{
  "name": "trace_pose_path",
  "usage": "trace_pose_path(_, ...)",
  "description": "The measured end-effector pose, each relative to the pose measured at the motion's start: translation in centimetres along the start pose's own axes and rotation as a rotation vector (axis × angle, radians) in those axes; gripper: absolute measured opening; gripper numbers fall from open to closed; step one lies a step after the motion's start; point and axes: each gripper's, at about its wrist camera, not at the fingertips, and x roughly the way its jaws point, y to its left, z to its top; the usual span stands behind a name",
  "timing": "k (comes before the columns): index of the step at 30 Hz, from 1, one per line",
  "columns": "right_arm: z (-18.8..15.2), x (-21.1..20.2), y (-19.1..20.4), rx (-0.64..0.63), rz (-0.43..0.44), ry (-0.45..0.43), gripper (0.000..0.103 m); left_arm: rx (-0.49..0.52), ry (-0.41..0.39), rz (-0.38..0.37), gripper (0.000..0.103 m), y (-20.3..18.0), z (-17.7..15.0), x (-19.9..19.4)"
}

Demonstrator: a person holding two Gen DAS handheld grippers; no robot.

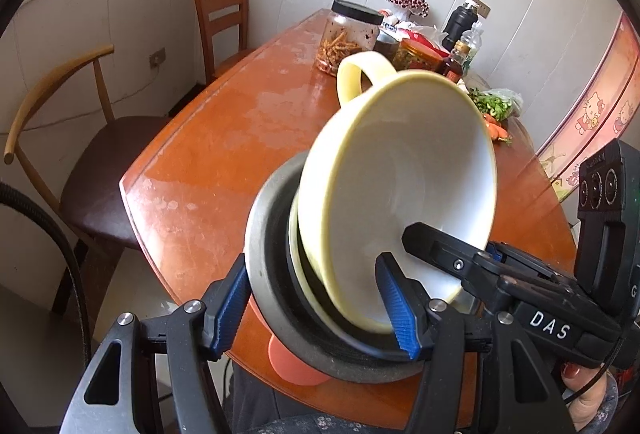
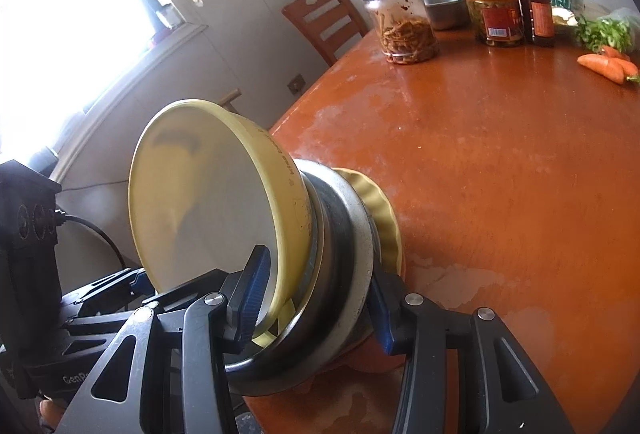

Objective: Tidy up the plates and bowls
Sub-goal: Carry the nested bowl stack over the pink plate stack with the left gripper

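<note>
A tilted stack of dishes hangs over the near edge of the table. On top is a yellow bowl [image 1: 400, 174] [image 2: 208, 194] with a white inside and a loop handle. It sits in a grey metal bowl [image 1: 264, 234] [image 2: 344, 234]. Beneath come a fluted yellow plate [image 2: 384, 206] and an orange dish [image 1: 292, 362] [image 2: 372, 358]. My left gripper [image 1: 316, 310] is shut on the stack, one pad outside the metal bowl and one inside the yellow bowl. My right gripper [image 2: 316, 302] grips the stack the same way from the other side. One of the right gripper's fingers [image 1: 432, 242] reaches into the yellow bowl.
The orange-brown table [image 1: 224, 138] carries a black-lidded jar [image 2: 404, 22], a steel bowl [image 2: 444, 8], sauce jars and bottles [image 2: 536, 2], greens and carrots [image 2: 604, 66] at its far end. Two chairs [image 1: 220, 10] [image 1: 80, 154] stand along the table's left side. A person's hand [image 1: 588, 394] holds the right gripper.
</note>
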Motion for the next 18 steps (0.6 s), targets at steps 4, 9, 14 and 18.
trace_pose_path(4, -0.1, -0.1, 0.0, -0.009, -0.003, -0.008, 0.05, -0.003, -0.013, -0.004, 0.062, 0.2, 0.1, -0.2)
trace_pose_path(9, -0.2, -0.4, 0.2, -0.023, -0.017, -0.033, 0.053, 0.003, -0.044, 0.012, 0.062, 0.2, 0.1, -0.8)
trace_pose_path(14, -0.3, -0.8, 0.0, -0.018, -0.027, -0.044, 0.057, -0.009, -0.03, 0.026, 0.062, 0.4, 0.2, -0.3)
trace_pose_path(18, -0.2, -1.3, 0.1, -0.019, -0.028, -0.061, 0.066, -0.019, -0.029, 0.02, 0.063, 0.6, 0.1, -0.3)
